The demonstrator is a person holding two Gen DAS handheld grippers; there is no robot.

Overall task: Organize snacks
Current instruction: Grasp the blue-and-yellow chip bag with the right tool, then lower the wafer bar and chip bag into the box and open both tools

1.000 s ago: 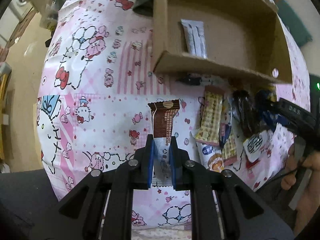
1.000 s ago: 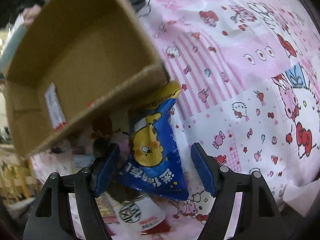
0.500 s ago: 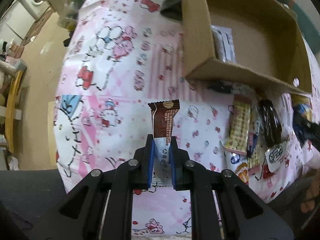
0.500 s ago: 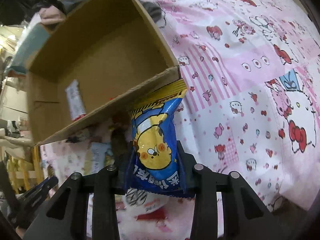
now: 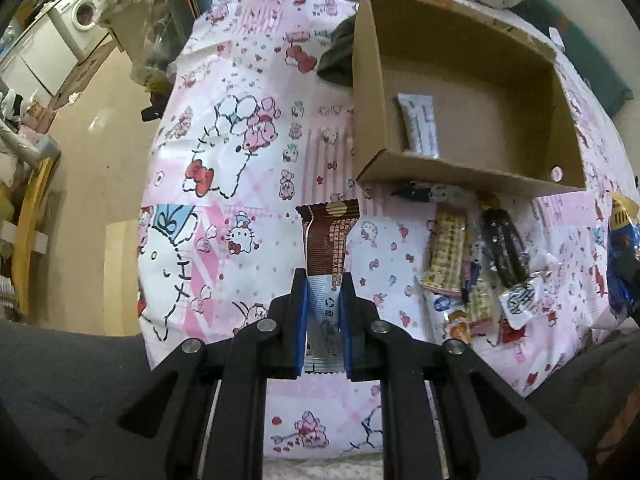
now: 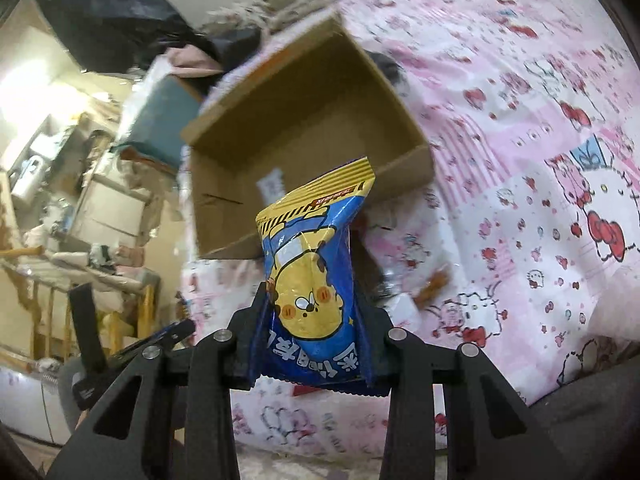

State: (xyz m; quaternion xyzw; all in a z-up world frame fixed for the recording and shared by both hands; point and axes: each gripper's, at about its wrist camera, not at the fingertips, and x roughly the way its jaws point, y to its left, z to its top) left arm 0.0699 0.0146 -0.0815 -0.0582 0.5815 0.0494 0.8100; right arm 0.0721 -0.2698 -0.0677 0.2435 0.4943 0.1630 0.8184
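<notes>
My left gripper (image 5: 323, 280) is shut on a brown snack bar wrapper (image 5: 328, 240), held above the pink cartoon-print sheet. My right gripper (image 6: 312, 304) is shut on a blue and yellow snack bag (image 6: 316, 276), lifted clear of the sheet, in front of the near corner of the open cardboard box (image 6: 416, 168). The same bag (image 5: 622, 256) shows at the right edge of the left wrist view. In that view the cardboard box (image 5: 460, 174) lies up and to the right, with one white packet (image 5: 420, 124) inside. Several loose snacks (image 5: 476, 264) lie below the box's near wall.
The pink sheet (image 5: 240, 168) covers a bed that ends at the left, with bare floor (image 5: 100, 128) and a washing machine (image 5: 84, 16) beyond. A dark cloth (image 5: 336, 56) lies by the box's left side. Cluttered shelves (image 6: 80, 200) stand left in the right wrist view.
My right gripper closed on the blue bag and lifted it off the sheet. My left gripper rose with the brown wrapper, so the bed and box look smaller and farther.
</notes>
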